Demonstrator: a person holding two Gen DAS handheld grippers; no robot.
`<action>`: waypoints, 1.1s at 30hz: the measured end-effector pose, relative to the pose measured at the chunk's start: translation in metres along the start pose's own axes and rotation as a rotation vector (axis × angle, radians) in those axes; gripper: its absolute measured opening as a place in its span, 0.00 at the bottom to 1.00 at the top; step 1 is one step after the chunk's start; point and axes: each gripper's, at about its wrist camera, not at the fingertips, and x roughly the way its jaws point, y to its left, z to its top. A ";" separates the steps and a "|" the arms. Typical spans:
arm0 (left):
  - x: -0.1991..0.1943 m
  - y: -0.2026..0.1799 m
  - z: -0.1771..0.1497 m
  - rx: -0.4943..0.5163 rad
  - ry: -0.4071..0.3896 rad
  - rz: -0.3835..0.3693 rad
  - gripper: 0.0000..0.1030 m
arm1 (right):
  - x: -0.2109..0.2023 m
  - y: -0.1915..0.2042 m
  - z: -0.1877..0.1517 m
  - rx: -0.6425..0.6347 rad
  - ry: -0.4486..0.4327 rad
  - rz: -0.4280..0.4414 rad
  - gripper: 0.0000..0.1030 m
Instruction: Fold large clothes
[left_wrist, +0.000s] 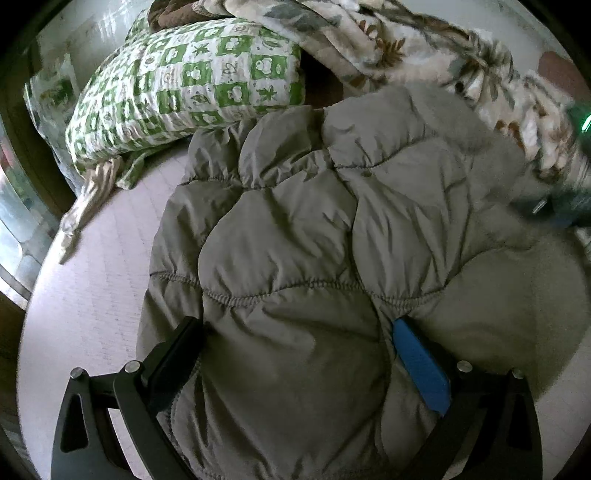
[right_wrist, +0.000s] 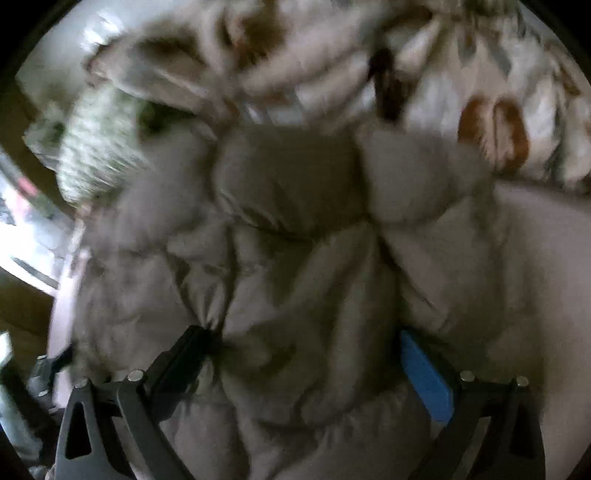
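Note:
A grey quilted puffer jacket (left_wrist: 314, 236) lies bunched on a pale bed surface (left_wrist: 92, 295). My left gripper (left_wrist: 295, 325) stands wide open over the jacket's near part, with the padded cloth bulging between the black finger (left_wrist: 177, 354) and the blue finger (left_wrist: 421, 369). In the blurred right wrist view the same jacket (right_wrist: 295, 258) fills the frame. My right gripper (right_wrist: 303, 339) is also wide open, with jacket cloth between its black finger (right_wrist: 181, 362) and blue finger (right_wrist: 424, 373). Whether either gripper presses the cloth cannot be told.
A green and white patterned pillow (left_wrist: 192, 85) lies at the far left of the jacket. A cream floral blanket (left_wrist: 406, 48) is heaped behind and to the right; it also shows in the right wrist view (right_wrist: 480, 92). The bed's edge curves along the left.

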 end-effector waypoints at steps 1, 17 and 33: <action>-0.003 0.005 0.001 -0.014 0.001 -0.026 1.00 | 0.009 0.002 -0.001 -0.012 0.012 -0.022 1.00; 0.020 0.066 0.030 -0.134 0.198 -0.062 1.00 | -0.084 -0.076 -0.037 -0.004 -0.051 -0.052 1.00; 0.078 0.051 0.003 -0.062 0.392 -0.107 1.00 | -0.033 -0.178 -0.066 0.158 0.153 0.052 1.00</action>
